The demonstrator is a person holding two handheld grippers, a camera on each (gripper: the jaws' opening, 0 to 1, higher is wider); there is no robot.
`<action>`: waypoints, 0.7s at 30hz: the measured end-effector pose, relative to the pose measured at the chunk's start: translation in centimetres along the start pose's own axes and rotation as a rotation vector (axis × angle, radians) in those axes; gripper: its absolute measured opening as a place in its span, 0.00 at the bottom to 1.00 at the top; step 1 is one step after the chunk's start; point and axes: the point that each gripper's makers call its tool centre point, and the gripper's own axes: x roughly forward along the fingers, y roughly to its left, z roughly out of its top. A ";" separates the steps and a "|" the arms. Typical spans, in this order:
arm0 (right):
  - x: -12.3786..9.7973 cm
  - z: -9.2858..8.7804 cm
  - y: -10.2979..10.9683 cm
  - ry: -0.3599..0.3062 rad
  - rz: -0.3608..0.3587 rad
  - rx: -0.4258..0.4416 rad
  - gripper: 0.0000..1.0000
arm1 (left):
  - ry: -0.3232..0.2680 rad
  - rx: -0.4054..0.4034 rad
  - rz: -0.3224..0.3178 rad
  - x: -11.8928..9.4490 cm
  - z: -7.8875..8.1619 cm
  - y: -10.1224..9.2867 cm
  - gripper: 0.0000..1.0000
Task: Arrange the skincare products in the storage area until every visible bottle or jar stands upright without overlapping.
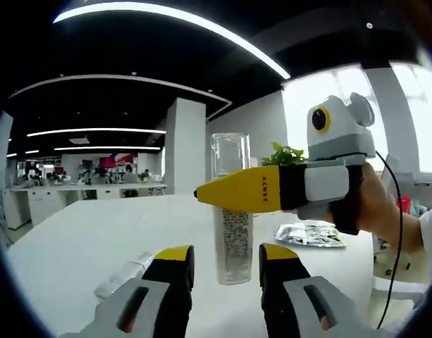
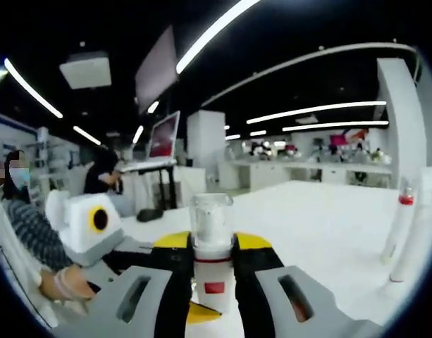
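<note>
A tall clear bottle with a clear cap stands upright on the white table. My right gripper reaches in from the right, its yellow jaw across the bottle's upper part. In the right gripper view, the right gripper is shut on this bottle just below the cap. My left gripper is open, its jaws standing either side of the bottle's lower part with small gaps. A yellow jaw tip of the left gripper shows under the bottle. A small pale bottle lies on its side at the left.
Two slim white bottles stand upright at the right of the right gripper view. A silvery packet lies on the table behind the bottle, with a green plant further back. A seated person is at the left.
</note>
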 end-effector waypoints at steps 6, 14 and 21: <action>0.1 -0.1 -2.7 -0.028 -0.096 0.023 0.20 | 0.008 -0.012 0.004 0.0 -0.5 0.0 0.38; 0.1 -0.2 -7.0 -0.068 -0.263 0.027 0.20 | 0.012 -0.064 -0.026 -0.6 -1.0 -0.5 0.38; 0.4 -0.6 -10.1 -0.072 -0.374 -0.010 0.20 | 0.001 -0.092 -0.032 -0.9 -0.9 -0.5 0.38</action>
